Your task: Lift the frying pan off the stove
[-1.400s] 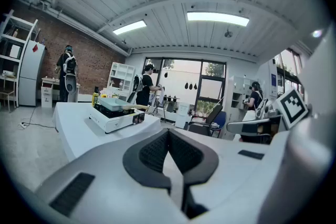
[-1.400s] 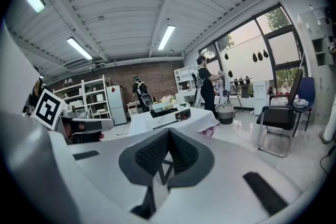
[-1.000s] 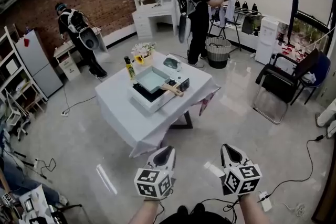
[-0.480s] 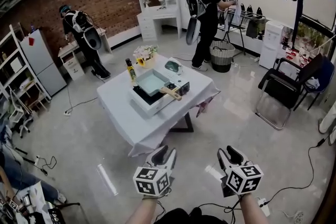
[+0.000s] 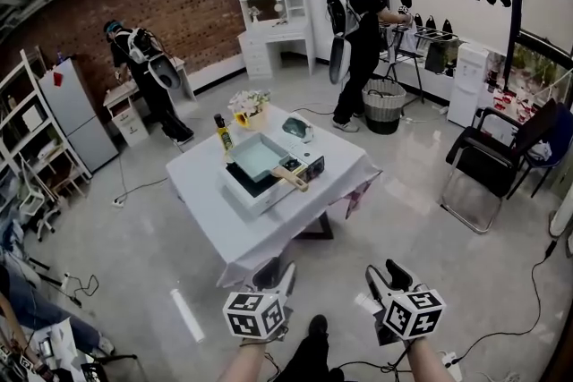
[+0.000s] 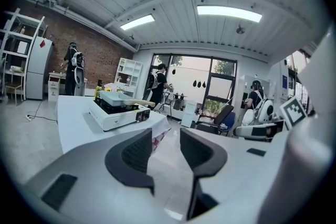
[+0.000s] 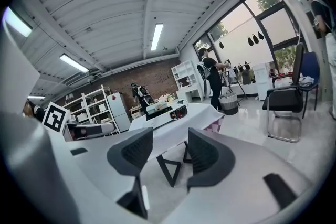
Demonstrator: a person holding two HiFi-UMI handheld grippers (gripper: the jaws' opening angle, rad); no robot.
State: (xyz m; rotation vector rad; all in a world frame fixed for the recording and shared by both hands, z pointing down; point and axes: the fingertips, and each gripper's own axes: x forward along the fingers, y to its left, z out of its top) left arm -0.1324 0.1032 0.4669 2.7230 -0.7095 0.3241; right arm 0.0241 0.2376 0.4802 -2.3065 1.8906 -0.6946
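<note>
A pale green square frying pan [image 5: 257, 156] with a wooden handle [image 5: 289, 174] sits on a white portable stove [image 5: 265, 189]. The stove stands on a table draped in white cloth [image 5: 215, 212]. Both grippers hover low in front of me, well short of the table. My left gripper [image 5: 270, 274] and right gripper [image 5: 384, 275] both have their jaws opening, with nothing between them. The left gripper view shows the gripper [image 6: 166, 136] with the pan [image 6: 116, 97] and stove [image 6: 116, 114] far ahead at left. From the right gripper [image 7: 170, 140], the stove [image 7: 169, 113] is small and distant.
On the table stand a yellow-capped bottle [image 5: 219, 131], flowers [image 5: 247, 106] and a grey lidded item [image 5: 295, 130]. Two people [image 5: 360, 22] [image 5: 143, 67] work at the back. A black chair [image 5: 493, 165] is at right, and cables [image 5: 67, 282] lie on the floor at left.
Both grippers' jaws have spread apart from shut. The view has moved a little toward the table, and the grippers sit lower in the head view.
</note>
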